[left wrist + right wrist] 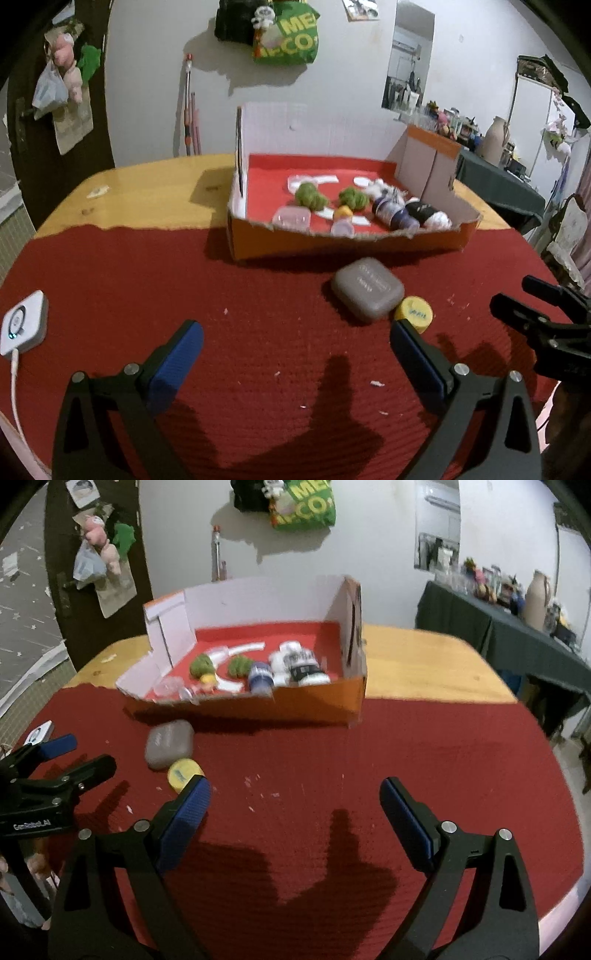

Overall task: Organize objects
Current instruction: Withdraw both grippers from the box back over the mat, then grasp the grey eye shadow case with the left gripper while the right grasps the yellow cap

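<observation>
Two items, a gray case and yellow cap, lie touching before the cardboard box; both grippers' jaws gape wide, empty. Rigid, likely light; grip the case's flat sides.

A rough woven red cloth covers the glossy wooden table, and on the cloth sit a torn matt cardboard box, a smooth matt grey plastic case before it, and beside that case a glossy yellow cap
</observation>
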Demonstrator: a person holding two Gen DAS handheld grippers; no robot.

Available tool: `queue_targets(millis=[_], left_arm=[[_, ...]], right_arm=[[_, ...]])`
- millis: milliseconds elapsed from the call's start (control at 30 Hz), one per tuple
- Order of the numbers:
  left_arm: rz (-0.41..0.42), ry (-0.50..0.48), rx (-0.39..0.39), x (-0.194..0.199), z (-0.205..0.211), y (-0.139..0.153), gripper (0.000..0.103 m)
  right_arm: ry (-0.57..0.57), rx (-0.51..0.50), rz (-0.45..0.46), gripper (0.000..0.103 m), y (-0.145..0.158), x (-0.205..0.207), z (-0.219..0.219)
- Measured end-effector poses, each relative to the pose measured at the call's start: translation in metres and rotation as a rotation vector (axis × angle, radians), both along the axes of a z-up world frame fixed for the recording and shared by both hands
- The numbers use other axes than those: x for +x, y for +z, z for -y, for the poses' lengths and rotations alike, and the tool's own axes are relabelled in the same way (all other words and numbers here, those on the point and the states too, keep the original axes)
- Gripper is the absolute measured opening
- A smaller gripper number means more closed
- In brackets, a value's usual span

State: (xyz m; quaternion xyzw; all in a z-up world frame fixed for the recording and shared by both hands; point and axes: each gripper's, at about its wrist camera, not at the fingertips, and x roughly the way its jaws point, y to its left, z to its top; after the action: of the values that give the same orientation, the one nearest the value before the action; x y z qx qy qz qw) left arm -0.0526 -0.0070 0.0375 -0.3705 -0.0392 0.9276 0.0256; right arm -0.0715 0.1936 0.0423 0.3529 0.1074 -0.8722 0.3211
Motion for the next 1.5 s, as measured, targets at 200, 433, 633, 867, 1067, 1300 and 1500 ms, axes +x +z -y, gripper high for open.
queue_targets(millis=[200, 433, 633, 867, 1067, 1300, 1500], left_arm=[[0.03, -0.003, -0.007, -0.006, -0.002, -0.011, 0.103], [0.048, -0.004, 0.009, -0.009, -0.001, -0.014, 0.103], [0.051, -0.005, 0.011, -0.009, -0.001, -0.014, 0.103], [0.049, -0.013, 0.011, -0.008, 0.003, -0.007, 0.103], [0.043, -0.023, -0.001, -0.008, 0.013, 0.001, 0.103], [0.064, -0.042, 0.003, -0.012, 0.021, -0.001, 0.103], [0.074, -0.105, 0.007, -0.02, 0.009, -0.002, 0.103]], right_arm=[[-0.011, 0.021, 0.025, 0.094, -0.014, -0.006, -0.001], [-0.024, 0.026, 0.039, 0.094, -0.02, -0.013, -0.004], [-0.016, 0.024, 0.051, 0.094, -0.02, -0.014, -0.003], [0.08, 0.038, 0.058, 0.094, -0.013, -0.011, 0.017], [0.211, 0.086, 0.106, 0.094, -0.017, -0.007, 0.05], [0.235, 0.167, 0.095, 0.094, -0.024, -0.012, 0.074], [0.107, 0.178, 0.069, 0.094, -0.022, -0.044, 0.043]])
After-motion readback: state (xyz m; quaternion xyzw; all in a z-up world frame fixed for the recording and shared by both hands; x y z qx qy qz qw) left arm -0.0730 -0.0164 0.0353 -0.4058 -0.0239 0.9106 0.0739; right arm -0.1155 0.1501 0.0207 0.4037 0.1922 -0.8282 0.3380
